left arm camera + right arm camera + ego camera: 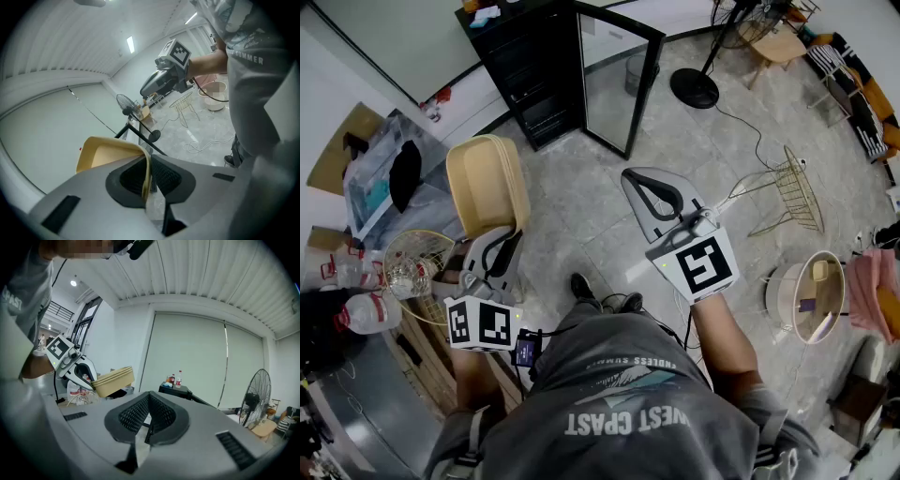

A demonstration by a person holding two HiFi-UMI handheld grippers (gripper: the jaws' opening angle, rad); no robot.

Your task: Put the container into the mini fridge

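Note:
A tan, lidless container hangs in the air left of centre, held by its near rim. My left gripper is shut on that rim. In the left gripper view the thin tan wall runs between the jaws of the left gripper. The black mini fridge stands at the far wall with its glass door swung open. My right gripper hovers right of the container, its tips together and nothing in it. The right gripper view shows its jaws closed, the right gripper empty, and the container to its left.
A fan base stands right of the fridge door. A wire basket and a round white bin are on the floor at right, with cables nearby. Plastic bottles and a wire bowl crowd the left.

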